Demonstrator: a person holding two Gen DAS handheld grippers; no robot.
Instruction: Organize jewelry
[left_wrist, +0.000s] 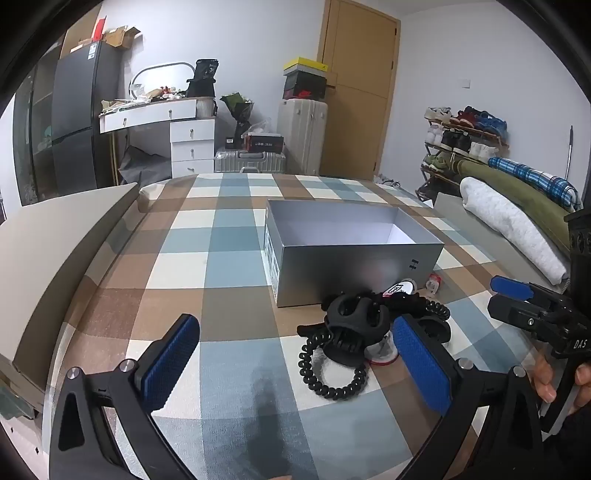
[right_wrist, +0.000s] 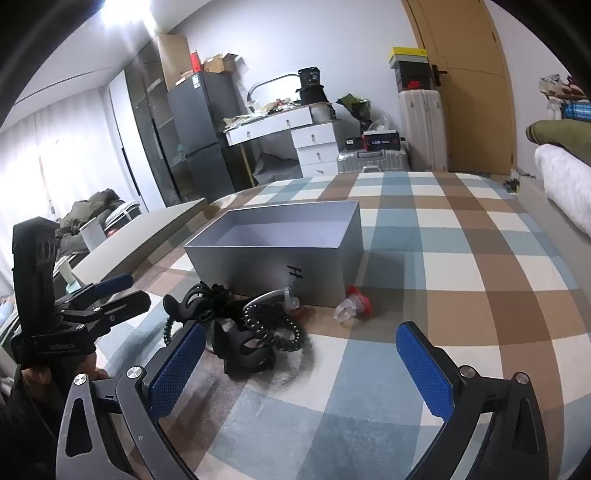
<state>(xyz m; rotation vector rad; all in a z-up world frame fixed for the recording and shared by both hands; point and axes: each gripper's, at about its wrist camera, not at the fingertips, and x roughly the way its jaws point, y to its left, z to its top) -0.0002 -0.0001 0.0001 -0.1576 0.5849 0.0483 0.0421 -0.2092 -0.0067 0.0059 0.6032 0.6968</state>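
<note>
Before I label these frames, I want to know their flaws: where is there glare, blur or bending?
Right wrist view: bright ceiling glare washes out the top left corner. Left wrist view: a smeared blur patch sits on the open silver cardboard box. Both views: fisheye bends the checked cloth and darkens corners.

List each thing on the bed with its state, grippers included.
Grey box: open, no lid on, looks empty.
Black hair claw: loose on the checked bedspread.
Black coil tie: loose, beside the claw.
Left gripper: fingers wide open, empty.
Right gripper: fingers wide open, empty.

Box (left_wrist: 354, 273) apparently behind accessory pile (left_wrist: 354, 332)
</note>
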